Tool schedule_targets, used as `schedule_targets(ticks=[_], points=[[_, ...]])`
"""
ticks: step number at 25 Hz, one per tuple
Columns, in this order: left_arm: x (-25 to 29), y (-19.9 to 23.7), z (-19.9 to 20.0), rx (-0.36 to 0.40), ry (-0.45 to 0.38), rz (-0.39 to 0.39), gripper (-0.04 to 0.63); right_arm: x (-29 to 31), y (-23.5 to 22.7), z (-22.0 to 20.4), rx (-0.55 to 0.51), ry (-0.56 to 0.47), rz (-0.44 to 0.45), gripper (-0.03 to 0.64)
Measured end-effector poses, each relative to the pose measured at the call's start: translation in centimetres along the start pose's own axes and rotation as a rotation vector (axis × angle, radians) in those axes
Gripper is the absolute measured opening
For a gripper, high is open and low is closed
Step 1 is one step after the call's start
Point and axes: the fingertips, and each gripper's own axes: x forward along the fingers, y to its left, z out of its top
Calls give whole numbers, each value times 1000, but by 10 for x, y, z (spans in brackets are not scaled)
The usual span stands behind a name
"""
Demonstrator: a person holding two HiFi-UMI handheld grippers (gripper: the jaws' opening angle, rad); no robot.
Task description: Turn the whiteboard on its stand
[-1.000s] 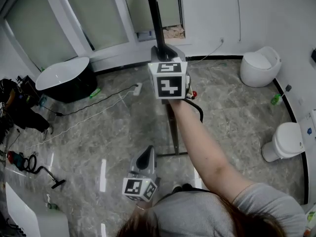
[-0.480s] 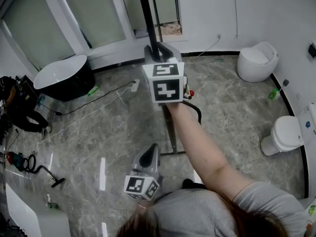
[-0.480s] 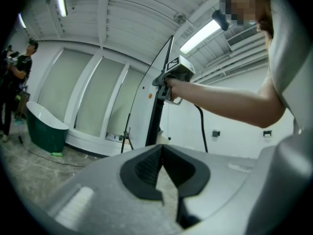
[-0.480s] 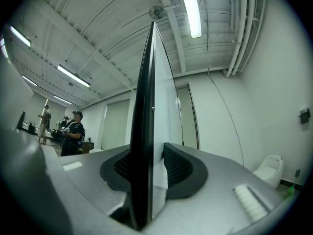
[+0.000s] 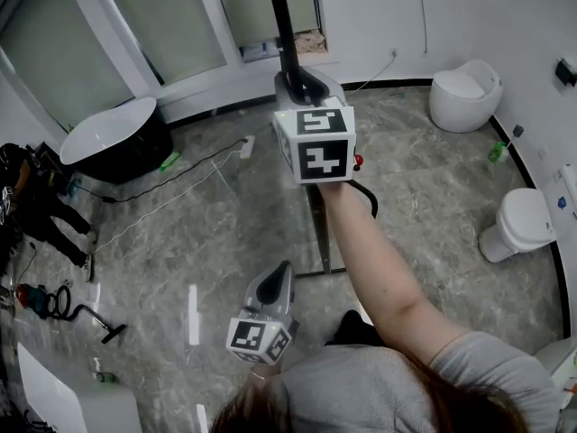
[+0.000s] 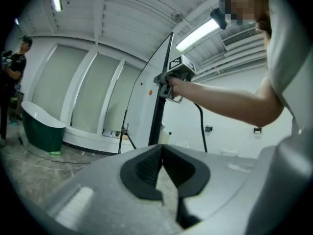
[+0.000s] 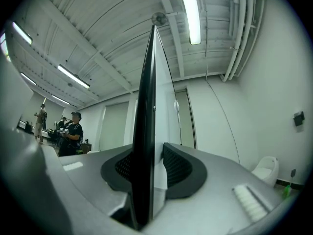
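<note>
I see the whiteboard (image 5: 281, 25) edge-on in the head view, as a black frame rising from its stand (image 5: 317, 233). My right gripper (image 5: 293, 84) is held out at arm's length and shut on that black edge. In the right gripper view the whiteboard (image 7: 146, 92) runs straight up between both pads of the right gripper (image 7: 149, 153). My left gripper (image 5: 282, 271) hangs low, close to my body, short of the stand. Its pads meet at the tips with nothing between them, as the left gripper view shows (image 6: 161, 148). That view also shows the whiteboard's white face (image 6: 144, 106) and the right gripper (image 6: 166, 80) on its edge.
A black bathtub (image 5: 113, 142) stands at the back left, with cables (image 5: 180, 183) trailing across the stone floor. Two white toilets (image 5: 464, 93) (image 5: 523, 228) stand along the right wall. Tools (image 5: 54, 300) lie at the left. A person (image 6: 12, 67) stands far left.
My right gripper, still on the board's edge, has shifted a little to the right in the head view. The left gripper has crept slightly forward, toward the stand.
</note>
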Motion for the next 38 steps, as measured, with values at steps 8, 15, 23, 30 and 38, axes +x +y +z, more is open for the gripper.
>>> schedule_targets(ticks=[8, 15, 23, 30, 38], points=[[-27, -17, -12, 0, 16, -62, 2, -23, 10, 4, 0, -27, -15, 103], [-45, -32, -23, -20, 25, -97, 2, -42, 17, 6, -11, -21, -24, 104], [-58, -38, -14, 8, 3, -89, 1, -60, 23, 12, -9, -31, -33, 107], [-63, -51, -12, 10, -1, -77, 2, -73, 30, 10, -8, -28, -13, 114], [-70, -73, -16, 8, -5, -78, 2, -91, 41, 13, -7, -30, 11, 121]])
